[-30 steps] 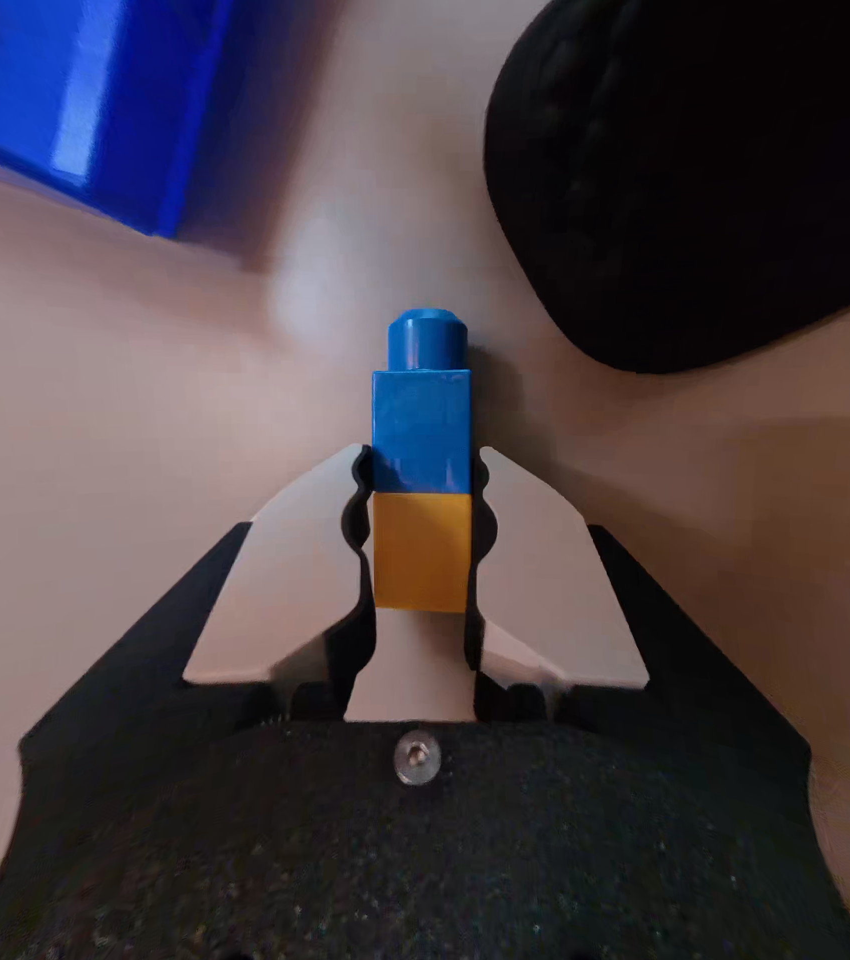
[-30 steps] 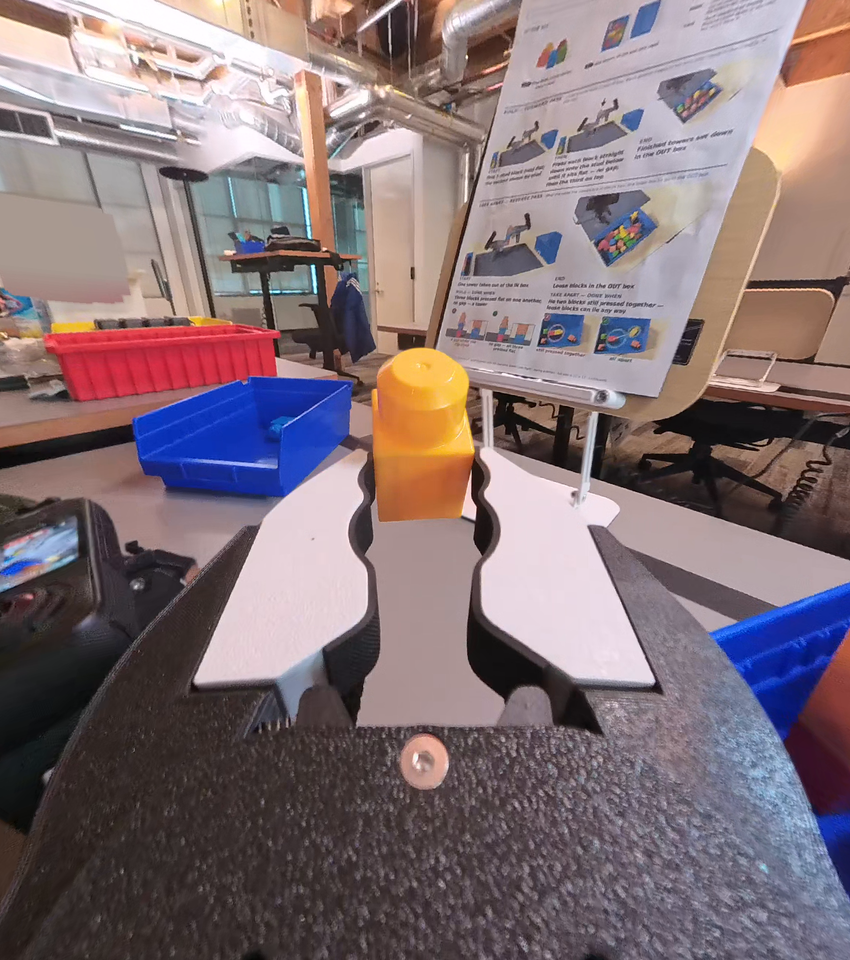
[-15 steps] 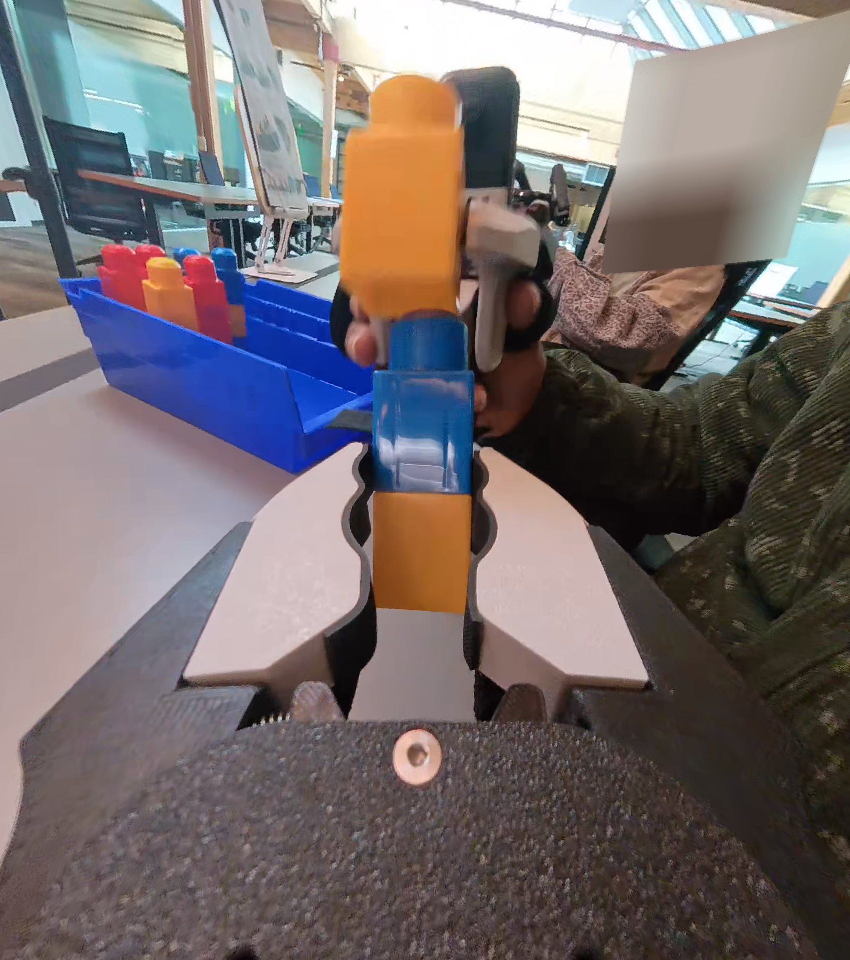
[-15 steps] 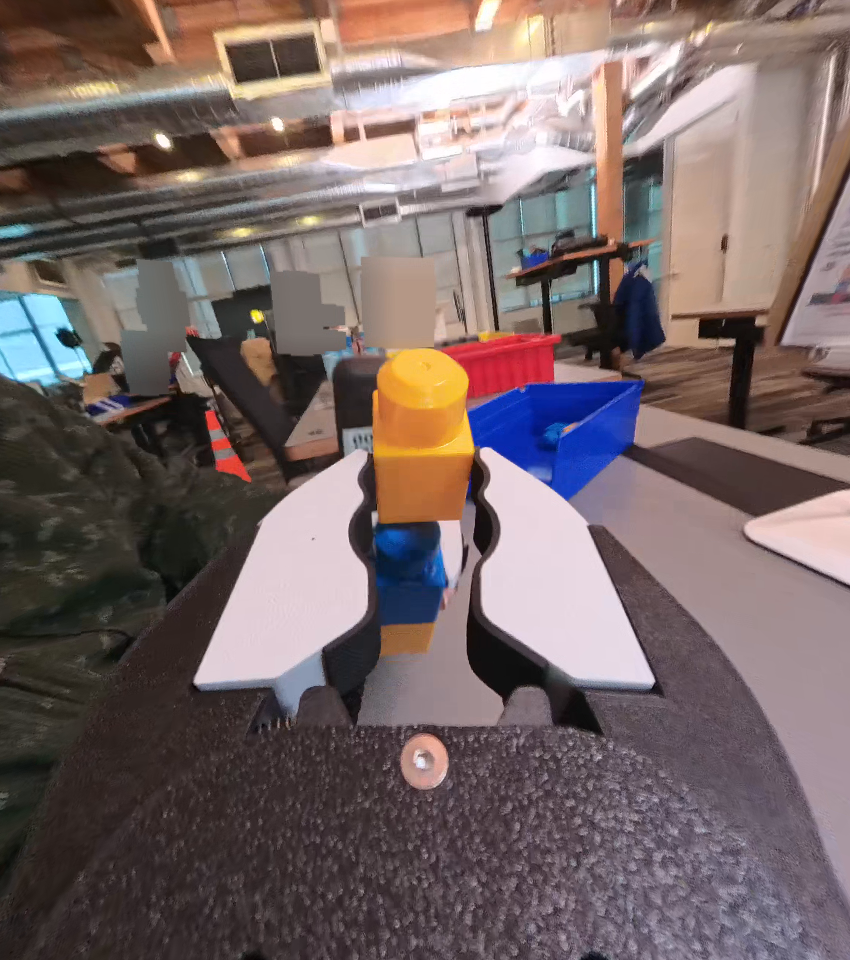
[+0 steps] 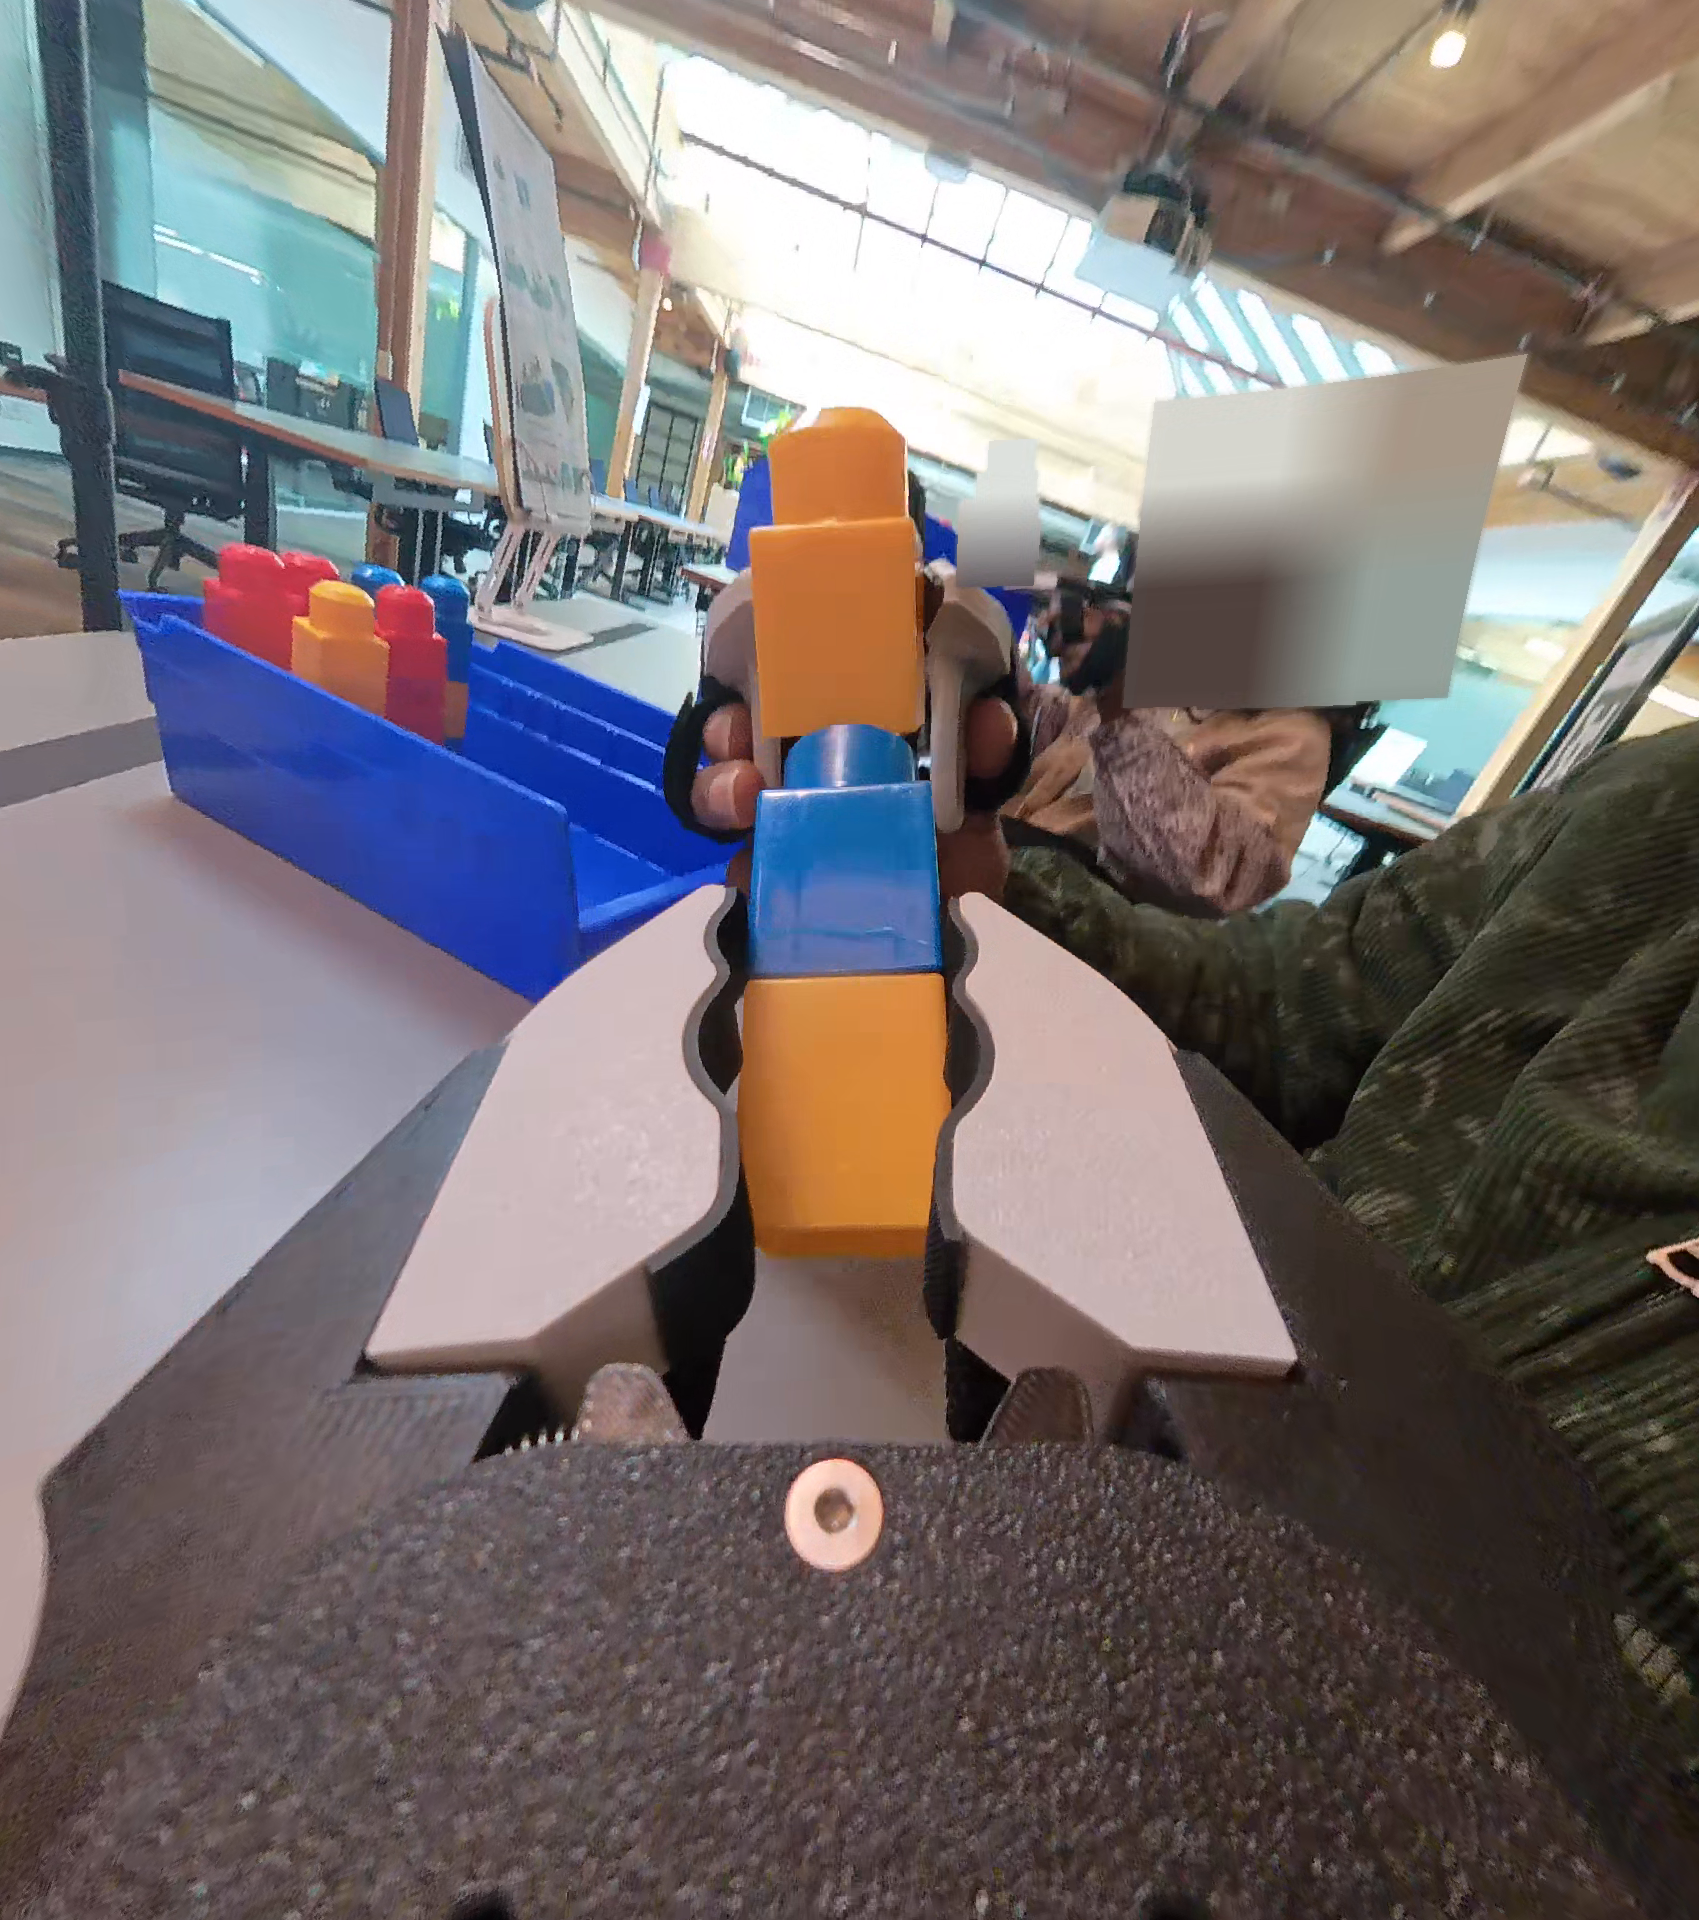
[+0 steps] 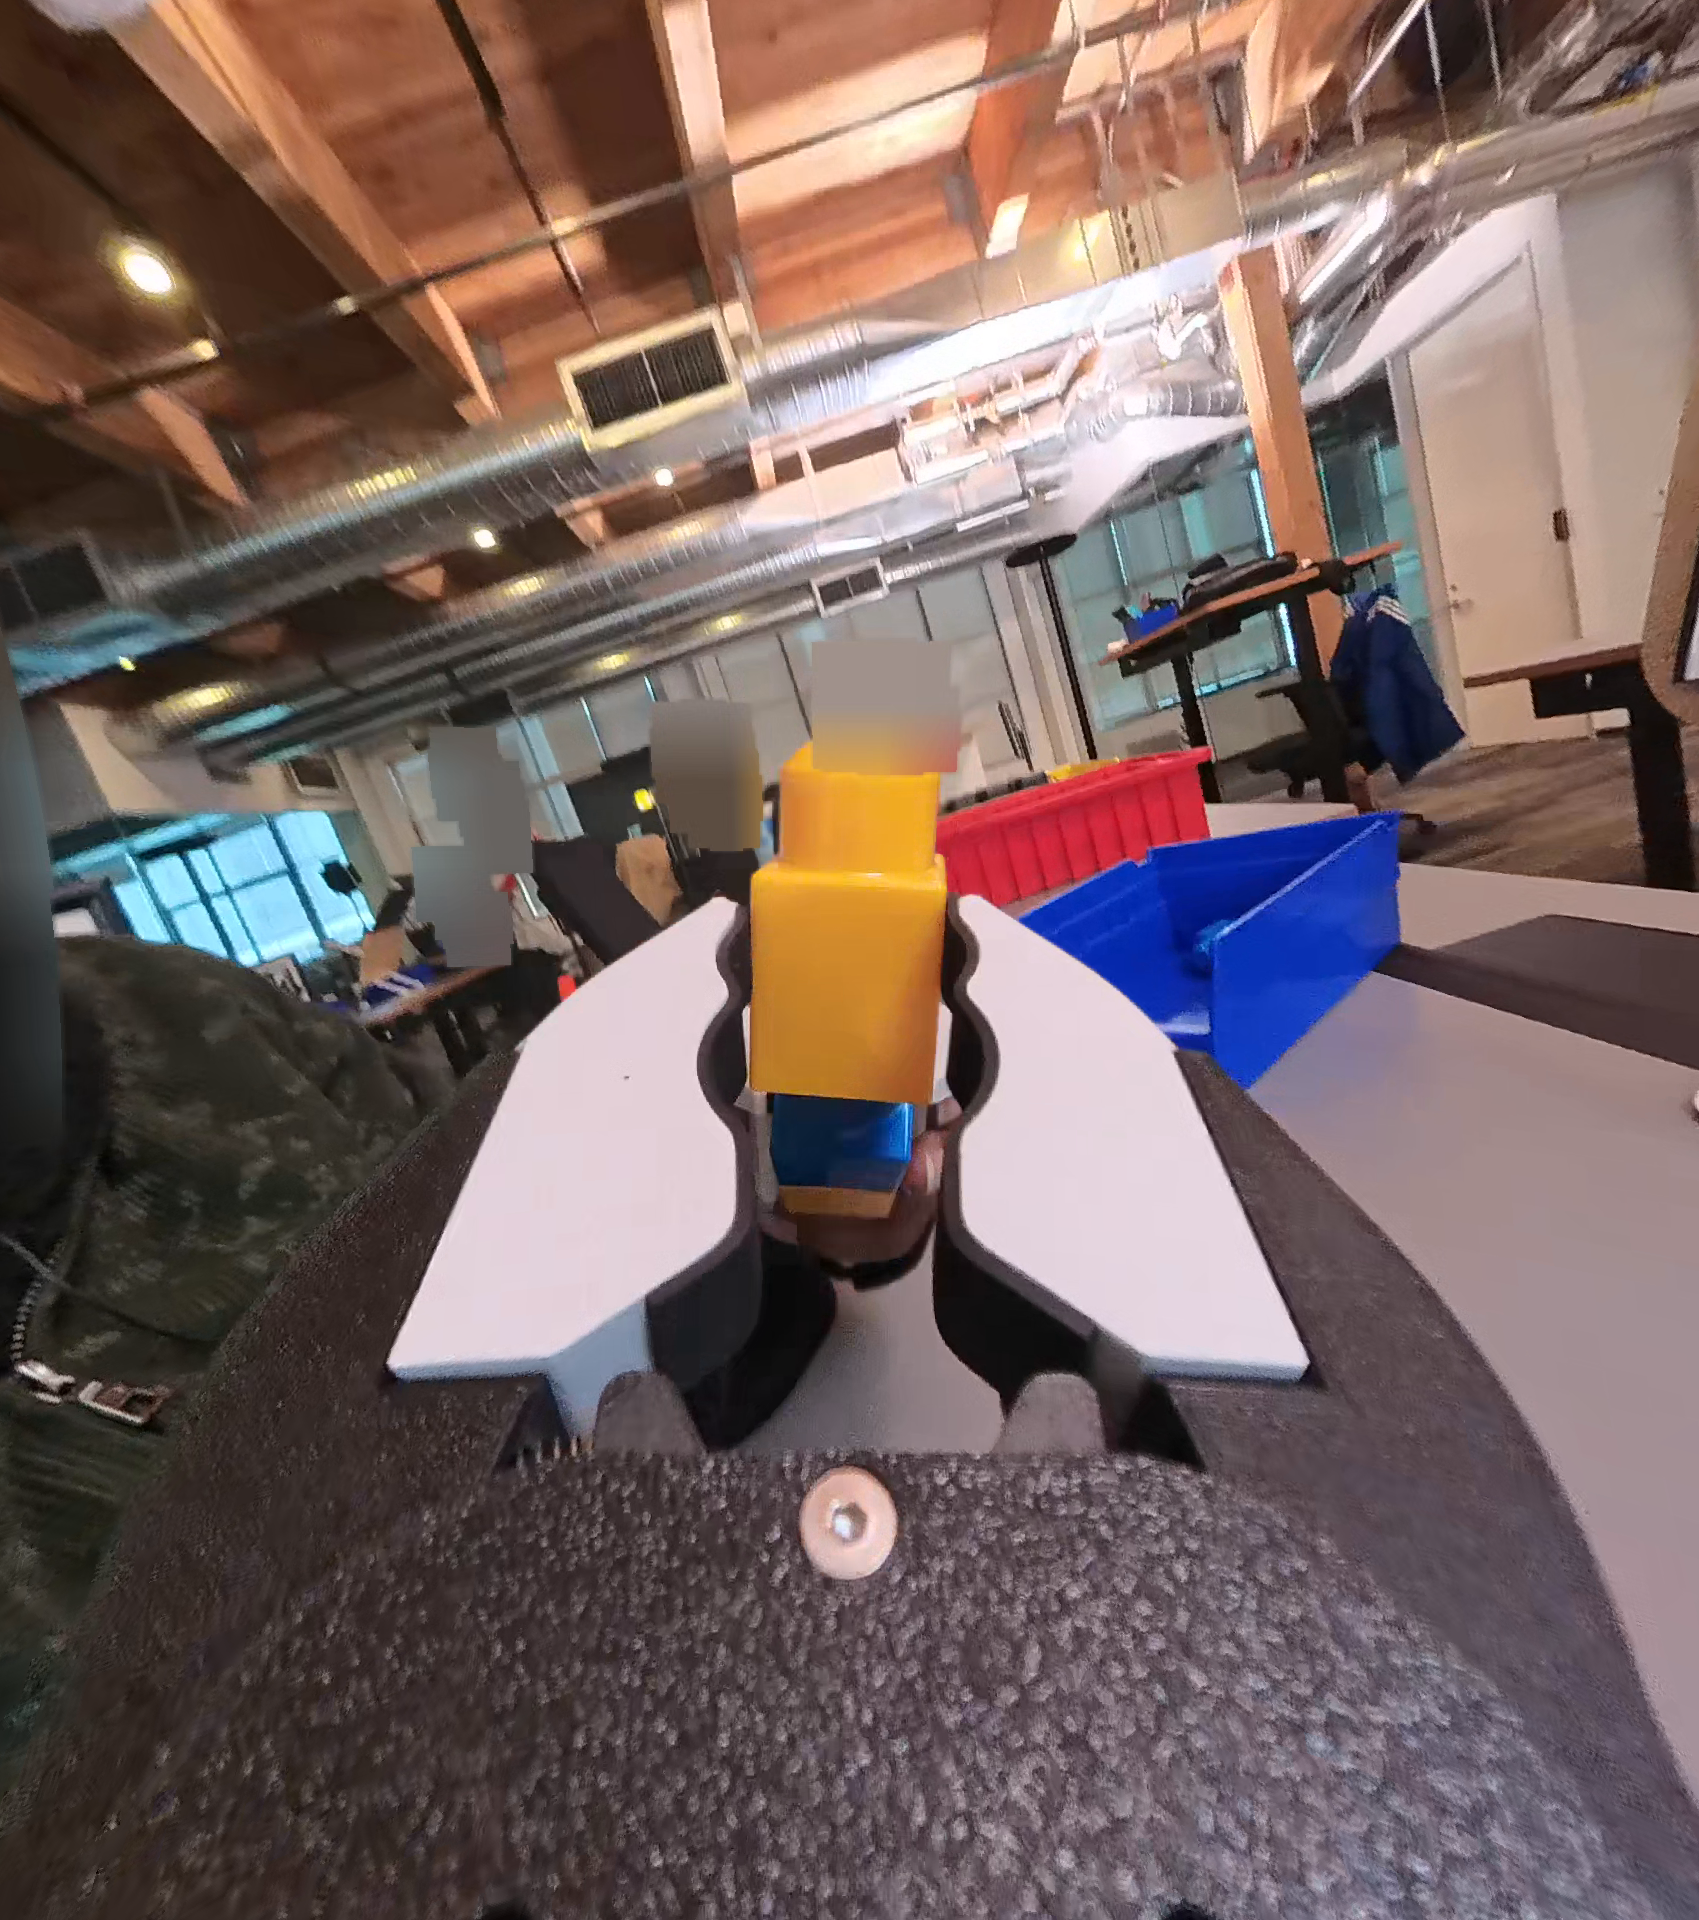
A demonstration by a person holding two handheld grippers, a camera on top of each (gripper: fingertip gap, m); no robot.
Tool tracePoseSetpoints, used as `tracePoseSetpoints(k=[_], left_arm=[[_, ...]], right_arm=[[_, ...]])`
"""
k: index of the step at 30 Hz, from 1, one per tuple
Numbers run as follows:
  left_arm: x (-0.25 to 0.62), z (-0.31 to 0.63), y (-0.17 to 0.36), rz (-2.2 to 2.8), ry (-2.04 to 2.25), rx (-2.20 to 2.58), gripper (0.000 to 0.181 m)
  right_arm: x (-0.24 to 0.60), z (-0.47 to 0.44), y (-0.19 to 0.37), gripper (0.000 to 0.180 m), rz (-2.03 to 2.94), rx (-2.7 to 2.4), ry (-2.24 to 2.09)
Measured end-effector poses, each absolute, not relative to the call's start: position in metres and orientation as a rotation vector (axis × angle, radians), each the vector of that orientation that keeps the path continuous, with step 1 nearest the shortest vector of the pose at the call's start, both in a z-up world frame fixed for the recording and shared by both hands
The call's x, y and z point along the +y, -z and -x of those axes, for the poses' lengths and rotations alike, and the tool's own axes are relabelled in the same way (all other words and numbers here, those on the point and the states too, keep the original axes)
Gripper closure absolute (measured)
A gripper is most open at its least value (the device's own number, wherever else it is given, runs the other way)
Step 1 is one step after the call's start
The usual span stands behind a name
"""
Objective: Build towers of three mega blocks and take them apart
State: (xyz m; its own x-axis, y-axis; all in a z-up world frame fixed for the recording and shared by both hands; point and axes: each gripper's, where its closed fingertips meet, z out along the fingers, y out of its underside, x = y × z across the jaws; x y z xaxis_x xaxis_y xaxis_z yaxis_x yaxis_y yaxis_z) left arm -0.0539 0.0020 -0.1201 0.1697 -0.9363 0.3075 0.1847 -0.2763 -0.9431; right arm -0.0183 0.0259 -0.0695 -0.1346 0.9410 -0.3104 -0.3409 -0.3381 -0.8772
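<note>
While the left gripper (image 5: 840, 997) is clamped on a two-block stack, pinching the lower orange block (image 5: 840, 1112) with the blue block (image 5: 843, 883) pressed onto it and standing clear of the fingertips, the right gripper (image 6: 850, 997) is closed on the upper orange block (image 6: 845, 987) and holds it in line over the blue block's stud (image 5: 845, 758), which shows only partly below it, so the top block looks started but not seated, with a gap left to close. Judging by their look, these hollow plastic blocks are light, rigid and smooth-sided; they should bear a firm squeeze without harm, yet could slip or twist between the flat fingers if the push comes off-axis. Flat opposite faces, as both grippers have them now, seem the best hold, and a straight push along the stack is what the joint calls for, since a tilt could jam the stud or pop the blue block off its base. Nothing stands between the two grippers; the whole stack is held in the air above the grey surface (image 5: 149, 987). Just beyond, in the left wrist view, a blue bin (image 5: 388, 790) holds finished towers (image 5: 357, 644) of red, orange and blue. Beside it the person's green sleeve (image 5: 1447, 1039) reaches in. Farther off in the right wrist view sit a second blue bin (image 6: 1271, 935) and a red bin (image 6: 1084, 821)
</note>
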Motion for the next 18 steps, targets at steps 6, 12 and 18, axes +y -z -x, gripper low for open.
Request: tracePoseSetpoints(k=[6,12,18], left_arm=[[0.003,0.053,0.106,1.333,1.443,0.651,0.145],[0.005,0.054,0.096,1.294,1.461,0.547,0.145],[0.009,0.06,0.097,1.318,1.368,0.577,0.145]], right_arm=[[0.035,0.016,0.062,0.144,1.022,-0.559,-1.786],[0.036,0.023,0.062,0.144,1.027,-0.449,-1.825],[0.03,0.029,0.067,0.144,1.152,-0.641,-1.676]])
